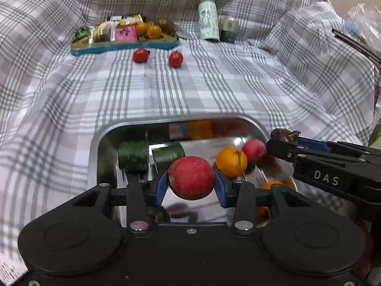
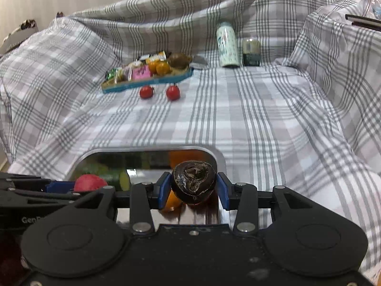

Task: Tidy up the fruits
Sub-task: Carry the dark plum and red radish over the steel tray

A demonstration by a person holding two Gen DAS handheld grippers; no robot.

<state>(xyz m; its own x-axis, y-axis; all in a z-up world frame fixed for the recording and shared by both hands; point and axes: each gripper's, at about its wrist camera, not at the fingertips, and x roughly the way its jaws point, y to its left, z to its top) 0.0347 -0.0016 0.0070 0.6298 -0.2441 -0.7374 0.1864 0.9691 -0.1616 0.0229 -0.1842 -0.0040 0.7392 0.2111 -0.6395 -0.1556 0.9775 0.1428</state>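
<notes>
A plaid cloth [image 1: 190, 90] covers the whole surface. Near the cameras sits a steel tray [image 1: 95, 147], seemingly the place where the fruit is being gathered: it already holds two dark green cucumber pieces [image 1: 133, 157], an orange fruit [image 1: 231, 160] and a small red fruit [image 1: 253, 150]. At the far left a blue tray [image 1: 123, 47] carries snack packets and more fruit; two red tomatoes [image 1: 141, 55] lie loose just in front of it.

The left gripper [image 1: 190, 188] clamps a round red fruit [image 1: 190, 177] above the steel tray, stem scar turned left; it has no clear long axis. The right gripper [image 2: 194, 189] pinches a dark, wrinkled fruit [image 2: 193, 182] over the tray's right part, its puckered end facing the camera.
</notes>
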